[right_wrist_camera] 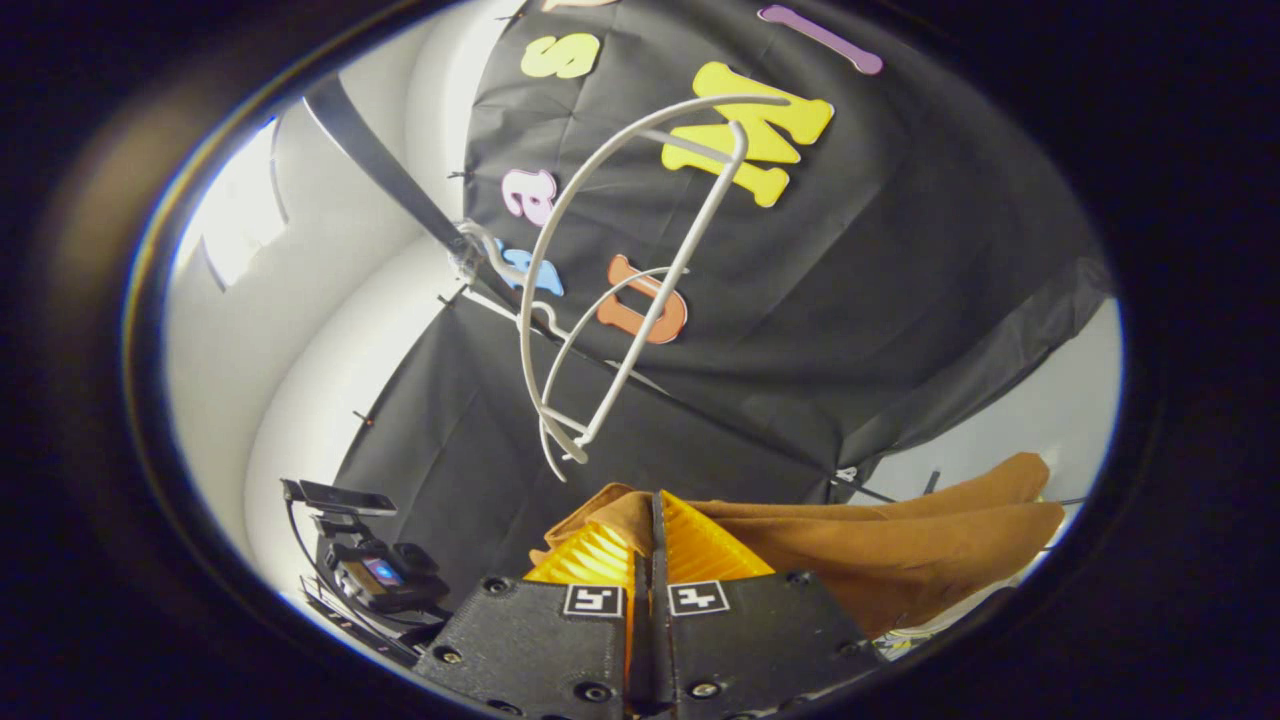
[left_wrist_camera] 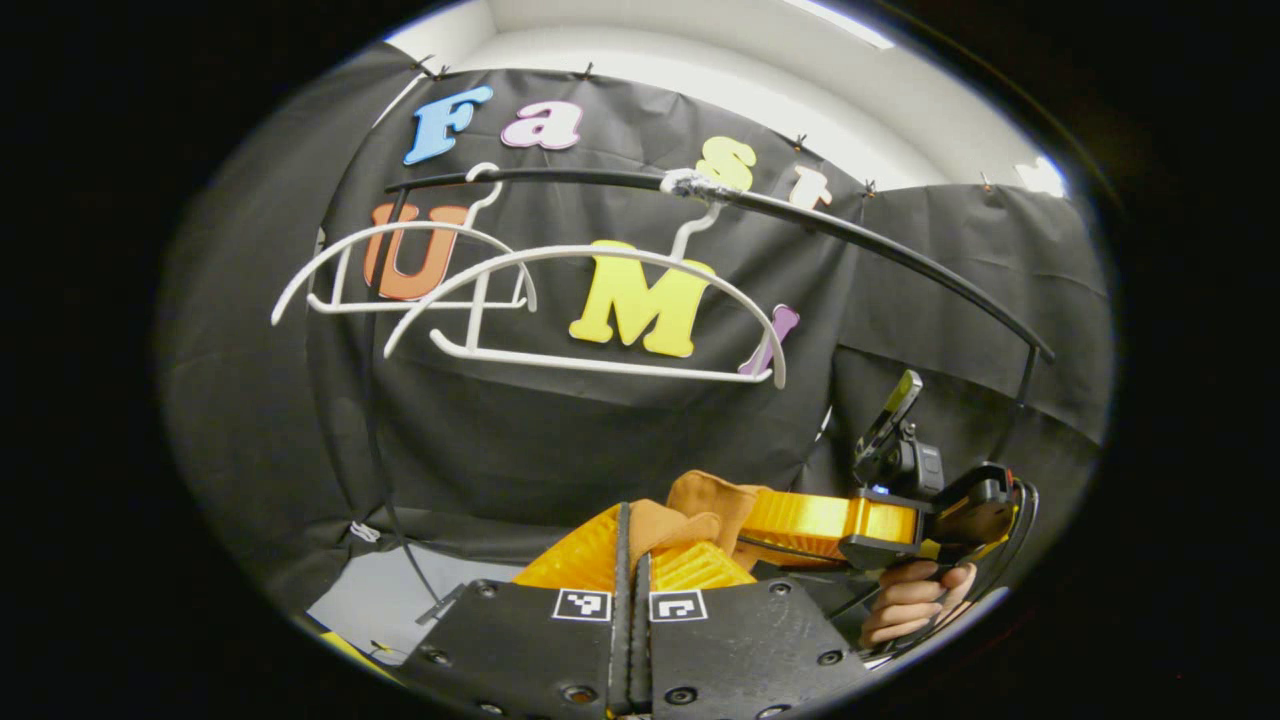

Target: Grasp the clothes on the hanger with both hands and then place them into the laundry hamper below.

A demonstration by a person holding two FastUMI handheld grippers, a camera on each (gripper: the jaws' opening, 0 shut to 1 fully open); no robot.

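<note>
Brown garment off the hangers, pinched in both claws, hamper somewhere below

The brown garment (right_wrist_camera: 900, 540) stretches sideways between the claws, its long axis running from the right claw (right_wrist_camera: 650, 545) to the left claw (left_wrist_camera: 632, 555); each is closed tight on a fold of cloth. Two bare white hangers (left_wrist_camera: 600, 310) and the black rail (left_wrist_camera: 800, 215) sit above and ahead, well apart from the cloth. I judge the way down is open; the hamper is hidden

Honestly nothing readable here, no brand, number or label on anything. Closest thing is the little square black-and-white markers (left_wrist_camera: 581, 604) on the tongs, and those are just coded patterns, not text.
</note>
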